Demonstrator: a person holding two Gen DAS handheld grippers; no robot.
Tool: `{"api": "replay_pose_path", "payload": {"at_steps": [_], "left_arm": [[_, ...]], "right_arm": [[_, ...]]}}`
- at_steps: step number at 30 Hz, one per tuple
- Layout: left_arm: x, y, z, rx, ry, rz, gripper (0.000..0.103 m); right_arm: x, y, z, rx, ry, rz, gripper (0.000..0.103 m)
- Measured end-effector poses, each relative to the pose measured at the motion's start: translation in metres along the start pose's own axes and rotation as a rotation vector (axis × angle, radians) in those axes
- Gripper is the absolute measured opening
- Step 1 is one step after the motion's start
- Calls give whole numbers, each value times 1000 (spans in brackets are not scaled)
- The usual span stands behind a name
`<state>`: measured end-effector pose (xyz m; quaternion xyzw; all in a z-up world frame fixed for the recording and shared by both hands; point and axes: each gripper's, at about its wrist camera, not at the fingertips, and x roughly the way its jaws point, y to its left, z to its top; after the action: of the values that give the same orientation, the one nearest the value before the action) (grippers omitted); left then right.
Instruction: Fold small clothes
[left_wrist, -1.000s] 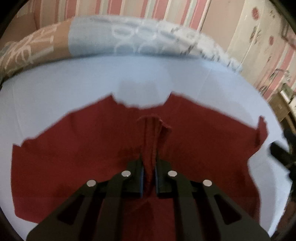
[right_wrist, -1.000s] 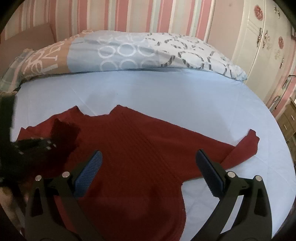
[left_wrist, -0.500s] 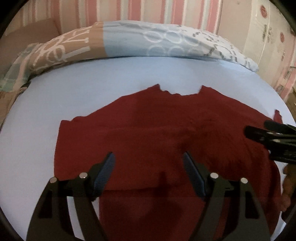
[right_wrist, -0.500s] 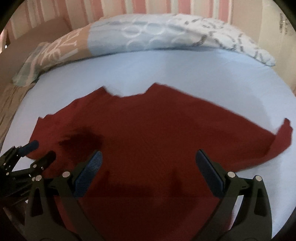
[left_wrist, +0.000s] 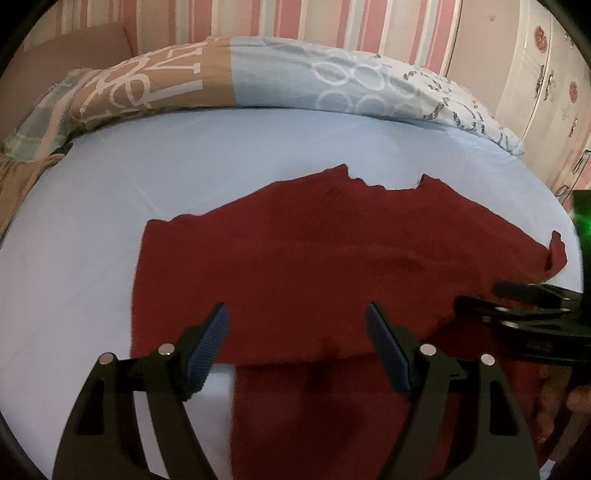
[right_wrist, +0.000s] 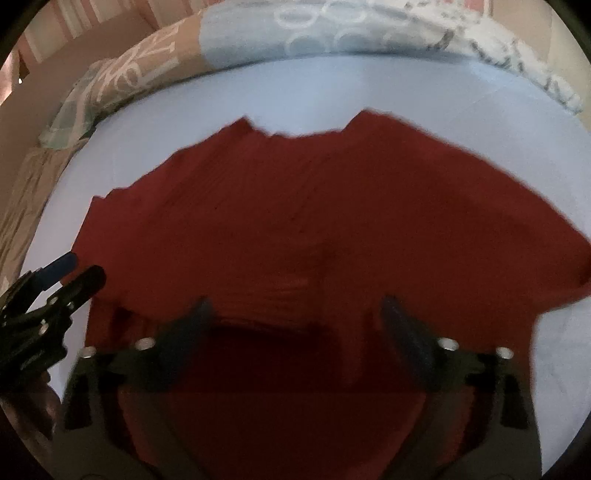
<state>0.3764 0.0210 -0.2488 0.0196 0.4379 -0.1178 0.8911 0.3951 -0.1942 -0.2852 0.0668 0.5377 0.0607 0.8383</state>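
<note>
A dark red sweater (left_wrist: 332, 258) lies flat on the light blue sheet (left_wrist: 92, 258), neckline at the far side. Its left sleeve is folded in across the body, and the right sleeve (left_wrist: 554, 254) still sticks out. My left gripper (left_wrist: 295, 314) hangs open over the folded sleeve's lower edge, with nothing between its pads. My right gripper (right_wrist: 293, 306) is low over the sweater (right_wrist: 314, 206) near its right side. That view is blurred. Its jaws are closing but still wide, and the pads are apart from the cloth. Each gripper shows in the other's view, the right gripper (left_wrist: 517, 306) and the left gripper (right_wrist: 62, 273).
A rolled patterned duvet (left_wrist: 258, 77) lies along the far edge of the bed below a pink striped wall. A white wardrobe (left_wrist: 546, 74) stands at the right. A hand (left_wrist: 580, 402) shows at the lower right.
My left gripper let go of a pinched ridge of the sweater, opened and drew back to the left. My right gripper sank towards the sweater and its jaws narrowed.
</note>
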Motion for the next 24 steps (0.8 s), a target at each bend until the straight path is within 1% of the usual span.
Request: {"api": "replay_pose_path", "payload": {"at_steps": [2, 4, 5, 6, 8, 10, 11, 12, 13, 14, 17, 18, 19, 21, 22, 23, 24], "left_arm": [[-3, 2, -2, 8, -2, 15, 77], [-4, 4, -2, 9, -6, 24, 77], [-4, 5, -1, 8, -8, 30, 77], [-6, 7, 0, 5, -14, 37, 77], [-8, 10, 2, -2, -25, 48, 77], [-11, 15, 5, -17, -41, 59, 77], [-12, 17, 7, -23, -45, 61, 77], [-13, 19, 10, -29, -51, 68, 77], [-13, 19, 13, -30, -55, 74, 77], [-13, 19, 16, -29, -58, 78, 77], [-17, 16, 24, -13, -76, 91, 77], [-18, 13, 26, -2, -85, 93, 77], [-18, 10, 28, 7, -89, 95, 77], [-13, 2, 30, 24, -85, 89, 77], [-10, 0, 31, 27, -80, 84, 77], [-6, -4, 32, 32, -73, 77, 77], [1, -9, 33, 44, -63, 69, 77]], "right_arm": [[12, 2, 1, 1, 34, -3, 74], [15, 4, 1, -7, 28, -5, 72], [12, 6, 1, -21, 15, -1, 57], [7, 10, 2, -49, -3, -26, 40], [-3, 17, 4, -95, -28, -33, 11], [-14, 24, 7, -151, -71, -39, 9], [-21, 30, 9, -195, -112, -60, 9], [-33, 35, 15, -246, -176, -101, 9], [-41, 35, 20, -265, -218, -118, 9], [-50, 30, 28, -266, -264, -133, 9], [-60, 2, 42, -229, -323, -188, 9], [-59, -18, 44, -197, -320, -215, 9], [-53, -37, 44, -166, -294, -231, 9], [-39, -72, 44, -81, -226, -215, 9], [-31, -88, 42, -40, -192, -185, 9], [-24, -98, 37, -19, -166, -168, 9], [-16, -104, 33, -25, -133, -174, 10]]}}
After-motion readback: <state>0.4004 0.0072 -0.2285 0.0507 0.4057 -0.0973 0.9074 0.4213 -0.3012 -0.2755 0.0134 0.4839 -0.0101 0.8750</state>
